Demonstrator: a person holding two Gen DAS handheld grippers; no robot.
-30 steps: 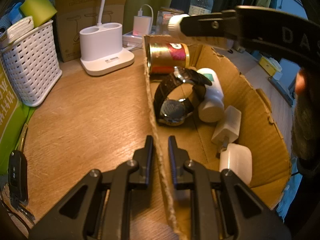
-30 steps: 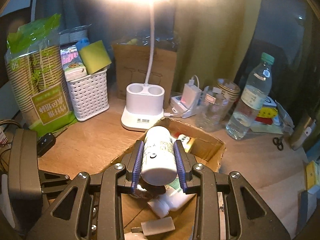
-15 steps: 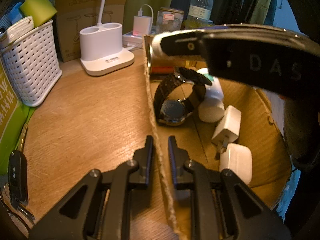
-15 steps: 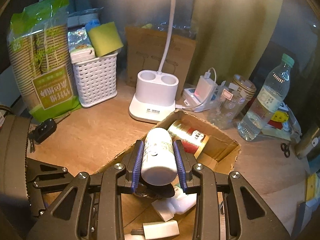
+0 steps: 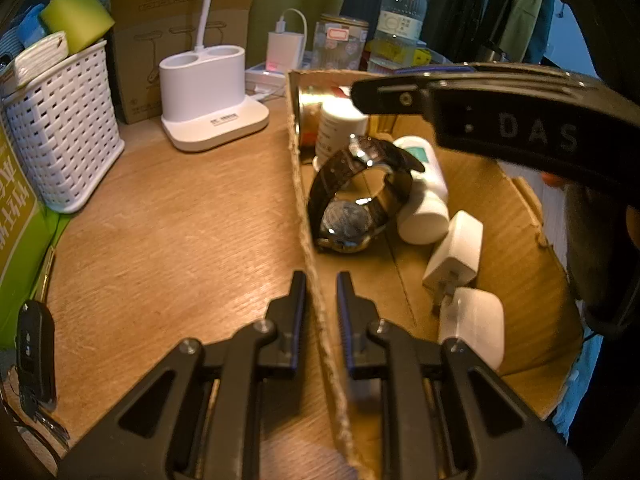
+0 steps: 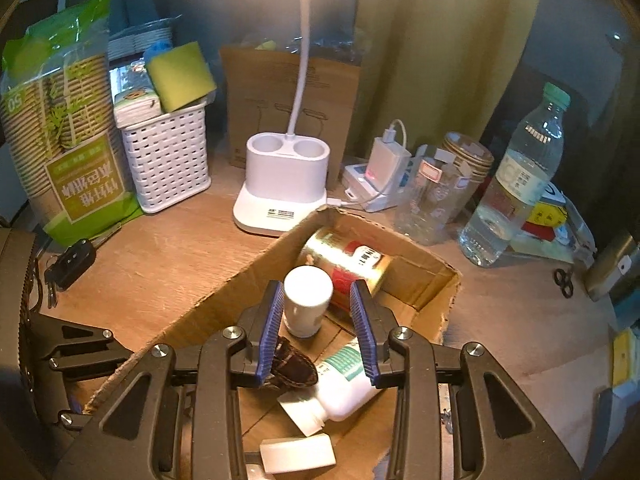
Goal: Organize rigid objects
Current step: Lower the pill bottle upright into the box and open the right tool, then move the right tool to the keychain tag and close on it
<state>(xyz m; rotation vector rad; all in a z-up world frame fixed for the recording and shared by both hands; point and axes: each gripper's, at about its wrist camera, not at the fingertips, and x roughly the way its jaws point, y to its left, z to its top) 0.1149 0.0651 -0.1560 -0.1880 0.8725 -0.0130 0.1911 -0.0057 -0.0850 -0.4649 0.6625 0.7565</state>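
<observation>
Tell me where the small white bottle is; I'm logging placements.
In the right wrist view the small white bottle stands upright inside the cardboard box, between the open right gripper fingers, just in front of the gold can.

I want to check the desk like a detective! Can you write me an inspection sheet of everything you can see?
Surface: wooden desk, lit by a lamp.
Job's things: cardboard box holds a gold can lying down, a white bottle standing upright, a watch, another white bottle on its side, a plug and a white case.
Clutter: white basket, paper cups pack, lamp base, water bottle, car key.
Grippers: left gripper pinches the box wall; right gripper is open around the standing bottle, pads apart from it.
Cables: white charger cable.
Surroundings: green curtain.
</observation>
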